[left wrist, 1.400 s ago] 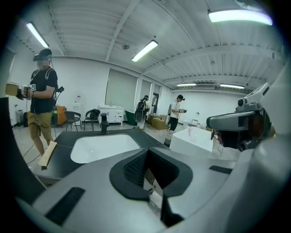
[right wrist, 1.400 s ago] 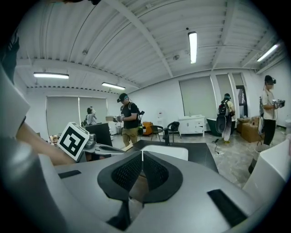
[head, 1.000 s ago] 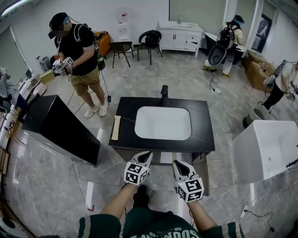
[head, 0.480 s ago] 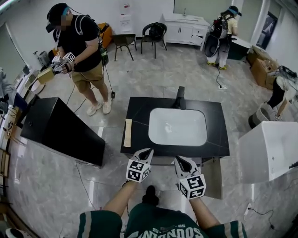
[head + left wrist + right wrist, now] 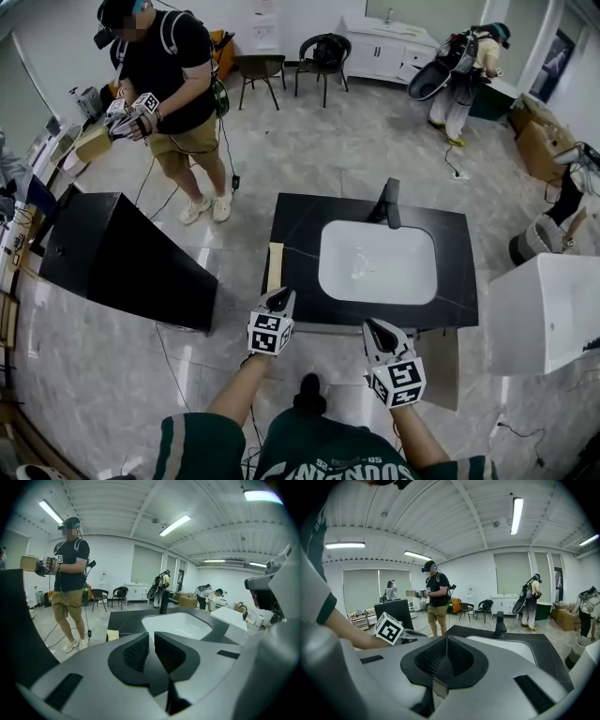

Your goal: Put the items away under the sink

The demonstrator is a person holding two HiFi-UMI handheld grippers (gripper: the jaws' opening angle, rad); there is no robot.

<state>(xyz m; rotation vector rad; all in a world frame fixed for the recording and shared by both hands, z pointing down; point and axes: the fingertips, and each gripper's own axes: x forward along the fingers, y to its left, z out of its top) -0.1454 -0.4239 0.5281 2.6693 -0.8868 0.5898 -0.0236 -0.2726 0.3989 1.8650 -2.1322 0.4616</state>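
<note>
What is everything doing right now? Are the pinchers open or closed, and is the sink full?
left gripper: jaws have just been opening, narrow gap, nothing between them
right gripper: jaws shut, empty
sink: empty
faucet: no water seen running
door under the sink: looks swung open

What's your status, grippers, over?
Left gripper empty, jaws just cracking open. Right gripper shut, empty. Tan strip lies at the counter's left edge, untouched. Nothing blocking, over.
</note>
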